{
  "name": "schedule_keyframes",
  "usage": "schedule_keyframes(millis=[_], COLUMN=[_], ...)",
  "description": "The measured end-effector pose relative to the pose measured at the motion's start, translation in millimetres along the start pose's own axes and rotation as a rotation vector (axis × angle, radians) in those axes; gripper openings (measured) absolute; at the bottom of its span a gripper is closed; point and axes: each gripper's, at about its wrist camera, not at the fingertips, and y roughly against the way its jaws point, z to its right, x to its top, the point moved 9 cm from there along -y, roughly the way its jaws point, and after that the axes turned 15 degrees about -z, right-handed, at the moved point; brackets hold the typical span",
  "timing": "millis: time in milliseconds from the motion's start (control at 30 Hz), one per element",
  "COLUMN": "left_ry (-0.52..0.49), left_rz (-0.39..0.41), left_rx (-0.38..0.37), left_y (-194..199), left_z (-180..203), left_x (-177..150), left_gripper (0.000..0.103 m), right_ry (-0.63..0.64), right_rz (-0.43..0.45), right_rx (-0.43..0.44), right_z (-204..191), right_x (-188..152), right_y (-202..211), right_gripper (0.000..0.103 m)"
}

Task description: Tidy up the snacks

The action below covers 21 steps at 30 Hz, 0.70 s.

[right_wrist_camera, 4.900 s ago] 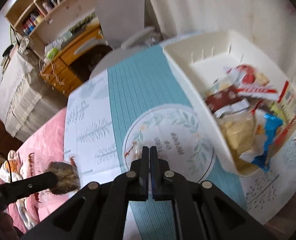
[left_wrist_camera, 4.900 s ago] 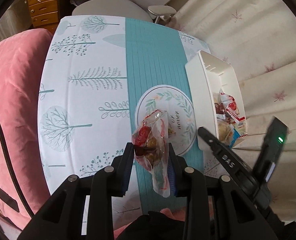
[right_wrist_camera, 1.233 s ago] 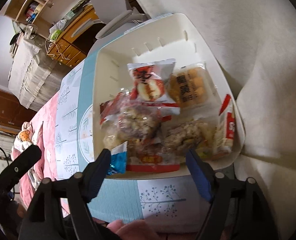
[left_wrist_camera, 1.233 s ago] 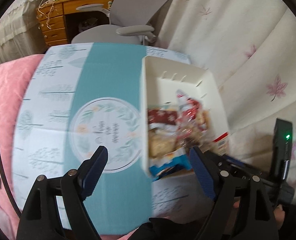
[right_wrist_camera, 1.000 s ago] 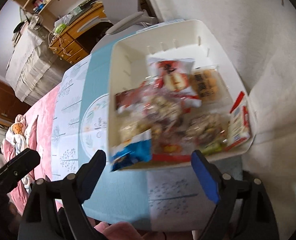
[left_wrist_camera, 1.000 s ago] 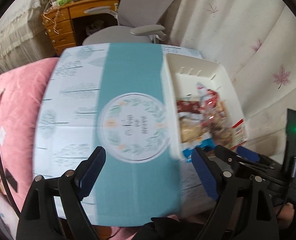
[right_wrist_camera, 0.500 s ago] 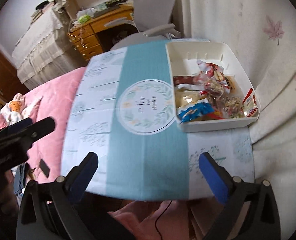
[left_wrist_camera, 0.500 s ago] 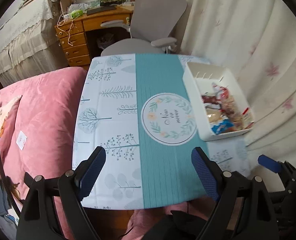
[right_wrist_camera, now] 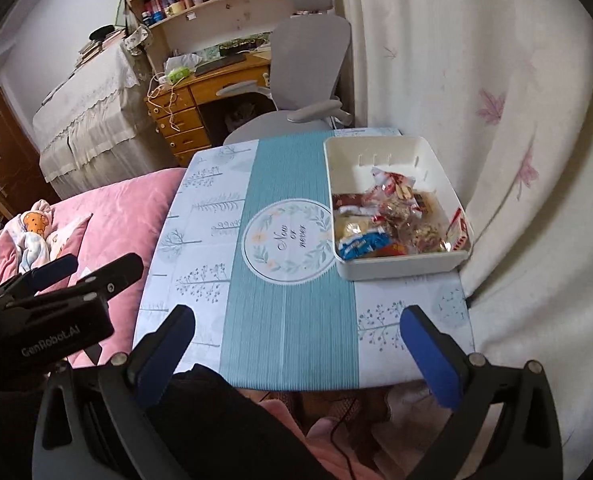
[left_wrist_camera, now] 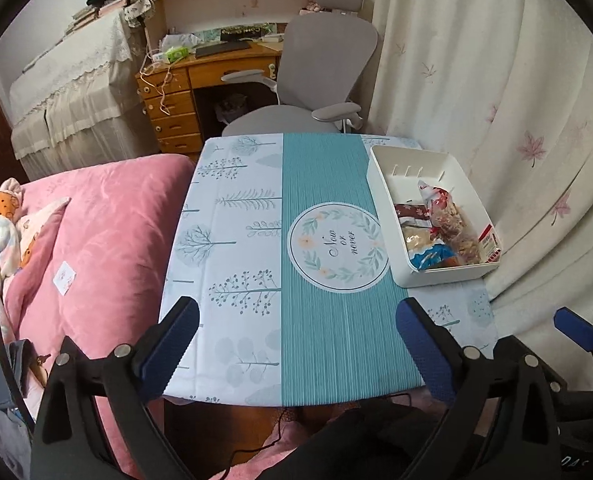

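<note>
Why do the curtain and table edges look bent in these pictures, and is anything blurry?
Left wrist view: a fisheye lens bows the curtain and table, with dark rounded corners; the white bin is sharp in soft, even daylight. Right wrist view: the same bulge and dark corners; the snacks are crisp, with no strong glare.

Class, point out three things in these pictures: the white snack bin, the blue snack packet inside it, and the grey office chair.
white snack bin (right_wrist_camera: 400,270), right wrist view, its near outer wall.
blue snack packet (right_wrist_camera: 358,245), right wrist view, middle of the wrapper.
grey office chair (left_wrist_camera: 328,60), left wrist view, centre of the backrest.
</note>
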Motion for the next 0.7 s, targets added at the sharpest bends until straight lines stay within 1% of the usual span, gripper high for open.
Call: schedule_keyframes(millis=[100,200,567,700], left_ry=[-0.003,-0.014,-0.022,-0.018], left_rz=[0.016,0.031,0.015,0.013], left_rx=[0.021,0.026,0.036,0.051], left_y=[-1,0,-11,-15], left_z=[7,15,30,33], left_x=[-2,0,13,20], left_gripper=[0.101,0.101,0.101,0.101], right_ry=[-0.014,-0.021,-0.046,-0.046], right_rz=[0.013,0.011,-0.029,-0.028], right_rx=[-0.019,-0.031,-0.036,-0.029], right_z=[9,17,43,46], right_x=[-6,-8,2,8], right_y=[-1,-3,-17,-18], right_gripper=[0.103,0.103,0.103,0.103])
